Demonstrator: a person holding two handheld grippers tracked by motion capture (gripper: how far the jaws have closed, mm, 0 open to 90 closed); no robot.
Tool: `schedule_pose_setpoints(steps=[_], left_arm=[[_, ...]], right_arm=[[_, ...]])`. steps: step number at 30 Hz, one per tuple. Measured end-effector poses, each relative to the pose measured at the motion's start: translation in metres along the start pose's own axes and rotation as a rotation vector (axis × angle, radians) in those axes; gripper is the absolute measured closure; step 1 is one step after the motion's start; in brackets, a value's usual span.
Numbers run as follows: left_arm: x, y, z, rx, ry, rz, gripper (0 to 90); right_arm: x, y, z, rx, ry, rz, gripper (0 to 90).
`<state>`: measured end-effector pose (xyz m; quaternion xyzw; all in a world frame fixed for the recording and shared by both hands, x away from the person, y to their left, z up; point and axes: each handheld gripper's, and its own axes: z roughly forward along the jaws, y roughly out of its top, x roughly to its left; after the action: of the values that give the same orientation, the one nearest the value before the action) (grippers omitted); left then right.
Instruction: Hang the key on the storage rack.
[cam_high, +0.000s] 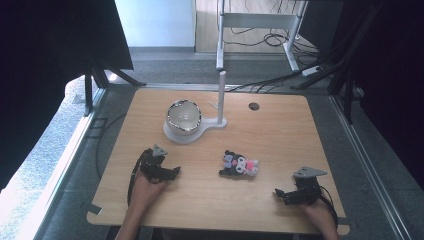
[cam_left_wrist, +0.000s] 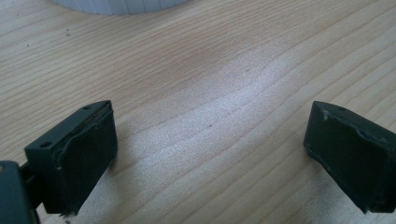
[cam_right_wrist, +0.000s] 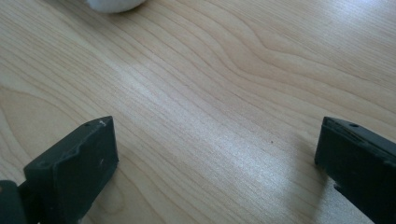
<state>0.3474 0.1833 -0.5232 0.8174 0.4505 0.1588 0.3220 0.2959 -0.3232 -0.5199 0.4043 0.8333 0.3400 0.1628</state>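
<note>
A small plush toy (cam_high: 240, 164), black with pink and white, lies on the wooden table (cam_high: 260, 125) between my two grippers. My left gripper (cam_high: 172, 172) rests low on the table at the front left, its jaws wide apart over bare wood (cam_left_wrist: 210, 140). At the front right my right gripper (cam_high: 280, 194) also sits low, open, with bare wood between its jaws (cam_right_wrist: 217, 158). A white bowl (cam_high: 183, 116) stands on a white base at the back middle. A white rounded edge (cam_right_wrist: 114, 4) of something shows at the top of the right gripper view.
A white upright post (cam_high: 221, 97) rises from the base (cam_high: 200, 131) beside the bowl; the base's edge (cam_left_wrist: 121, 5) shows at the top of the left gripper view. A round cable hole (cam_high: 254, 106) sits in the table's back right. Cables lie on the floor beyond.
</note>
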Motion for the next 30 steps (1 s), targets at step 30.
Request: schedule_pose_setpoints(steps=[30], left_arm=[[-0.0003, -0.0001, -0.0002, 0.001, 0.002, -0.002, 2.8]], right_arm=[[-0.0003, 0.0032, -0.0012, 0.033, 0.003, -0.003, 0.0]])
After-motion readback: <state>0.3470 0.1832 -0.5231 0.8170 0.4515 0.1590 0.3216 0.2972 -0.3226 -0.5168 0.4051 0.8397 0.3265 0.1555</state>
